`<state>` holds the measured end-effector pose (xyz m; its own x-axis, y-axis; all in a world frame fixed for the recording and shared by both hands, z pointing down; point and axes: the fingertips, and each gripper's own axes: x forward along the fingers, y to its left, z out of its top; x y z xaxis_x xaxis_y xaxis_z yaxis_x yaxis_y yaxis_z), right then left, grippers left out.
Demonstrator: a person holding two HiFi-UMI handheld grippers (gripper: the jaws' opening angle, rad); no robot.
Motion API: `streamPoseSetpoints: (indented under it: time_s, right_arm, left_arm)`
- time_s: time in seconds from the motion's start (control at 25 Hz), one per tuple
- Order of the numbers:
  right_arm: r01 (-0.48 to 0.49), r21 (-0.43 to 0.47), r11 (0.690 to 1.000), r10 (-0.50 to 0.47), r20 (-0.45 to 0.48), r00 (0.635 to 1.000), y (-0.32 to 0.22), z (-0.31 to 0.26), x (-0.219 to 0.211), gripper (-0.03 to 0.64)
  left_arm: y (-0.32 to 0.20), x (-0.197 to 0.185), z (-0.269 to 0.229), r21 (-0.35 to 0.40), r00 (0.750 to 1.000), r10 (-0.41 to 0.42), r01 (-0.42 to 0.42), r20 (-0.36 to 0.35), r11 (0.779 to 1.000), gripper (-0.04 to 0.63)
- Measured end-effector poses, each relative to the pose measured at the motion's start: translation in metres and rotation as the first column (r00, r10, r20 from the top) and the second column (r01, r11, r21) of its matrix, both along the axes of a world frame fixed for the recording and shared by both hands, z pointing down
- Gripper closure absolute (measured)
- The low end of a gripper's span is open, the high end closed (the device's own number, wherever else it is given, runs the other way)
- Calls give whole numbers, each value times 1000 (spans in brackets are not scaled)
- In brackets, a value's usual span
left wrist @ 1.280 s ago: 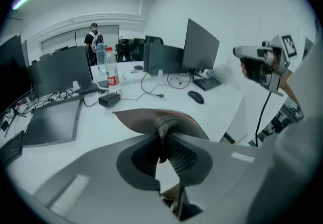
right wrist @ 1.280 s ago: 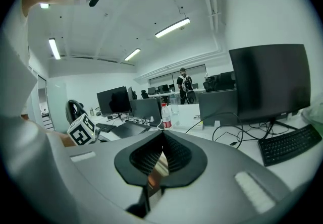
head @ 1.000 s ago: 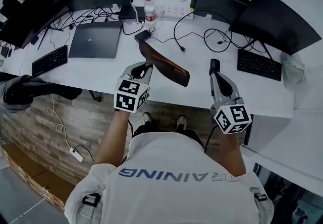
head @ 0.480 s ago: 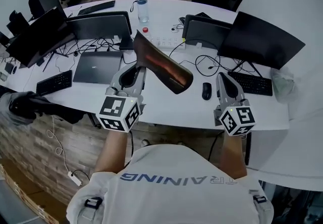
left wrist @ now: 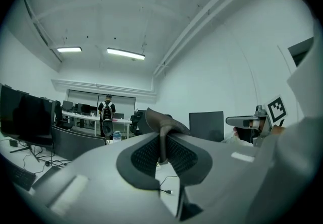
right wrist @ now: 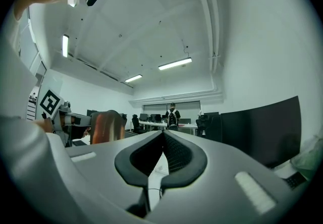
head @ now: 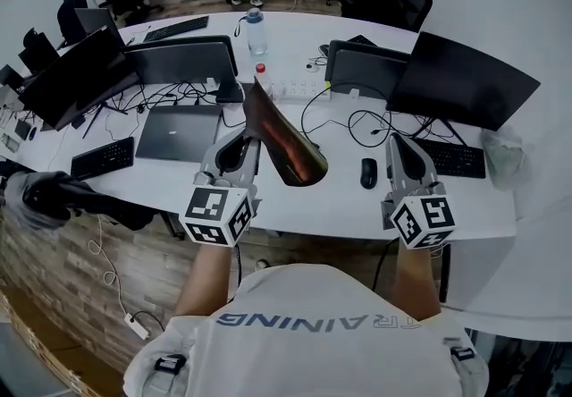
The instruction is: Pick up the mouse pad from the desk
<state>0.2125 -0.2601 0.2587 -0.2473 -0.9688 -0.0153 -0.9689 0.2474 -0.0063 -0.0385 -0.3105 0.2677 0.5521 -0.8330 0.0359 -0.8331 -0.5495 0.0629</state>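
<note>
Both level: left hand-held gripper (head: 251, 130) pinched tight, right hand-held gripper (head: 394, 142) closed.

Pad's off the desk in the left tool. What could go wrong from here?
The left tool pinches the mouse pad by one edge; the pad curls, so it could slip out. The red-capped bottle and cables sit on the desk beyond it; a dropped pad may hit them. The right tool is shut and empty, giving no support.

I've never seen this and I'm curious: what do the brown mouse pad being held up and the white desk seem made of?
The mouse pad seems a soft, flexible sheet, perhaps leather-like or rubbery: it curls where the left gripper holds it, and its brown face has a sheen. The desk looks a hard, smooth white top, possibly laminate.
</note>
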Motion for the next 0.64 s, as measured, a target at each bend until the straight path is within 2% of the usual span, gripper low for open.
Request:
streamPoseSetpoints:
  time_s: [0.64]
  right_arm:
    - [22,-18,1000,-22,-9,1000,12,6,-7,609]
  left_arm:
    - [15,10,9,-22,998,57,-57,10,998,566]
